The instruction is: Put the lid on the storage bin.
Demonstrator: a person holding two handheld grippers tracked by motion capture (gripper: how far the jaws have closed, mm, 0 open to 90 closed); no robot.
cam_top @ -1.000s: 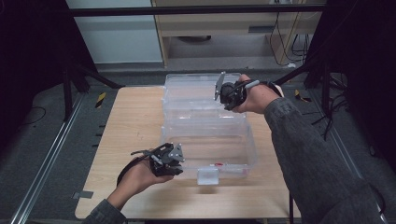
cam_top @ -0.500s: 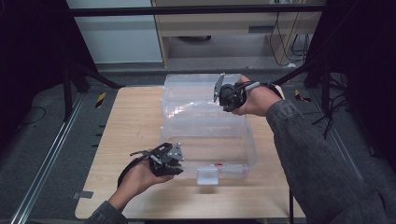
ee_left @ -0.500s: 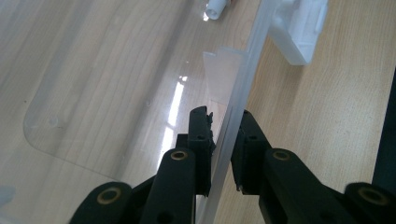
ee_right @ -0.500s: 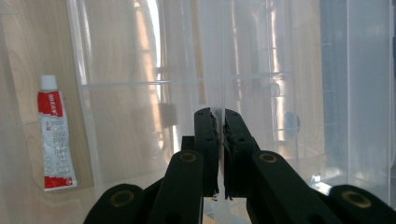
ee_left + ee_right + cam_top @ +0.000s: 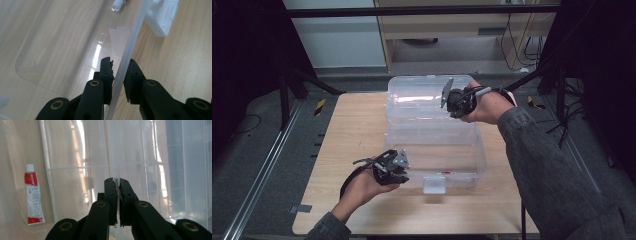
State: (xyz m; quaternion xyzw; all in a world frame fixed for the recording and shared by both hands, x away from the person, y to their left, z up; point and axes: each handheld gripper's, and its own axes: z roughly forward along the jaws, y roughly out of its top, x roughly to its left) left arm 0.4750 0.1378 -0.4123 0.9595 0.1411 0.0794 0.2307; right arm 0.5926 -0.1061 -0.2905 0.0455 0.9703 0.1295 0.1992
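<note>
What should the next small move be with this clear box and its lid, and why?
Probably swing the lid down toward the box. The right gripper is shut on the lid's edge, holding it raised at the far side, while the left gripper straddles the box's near wall and can steady it. A tube already lies inside.

- My right gripper (image 5: pixel 451 98): jaws have just closed the last bit, now clamped flat on the edge of the clear plastic hinged lid (image 5: pixel 422 95) of the see-through storage box (image 5: pixel 437 150).
- That lid stands a shade more upright than a second ago; my right hand shifted slightly with it.
</note>
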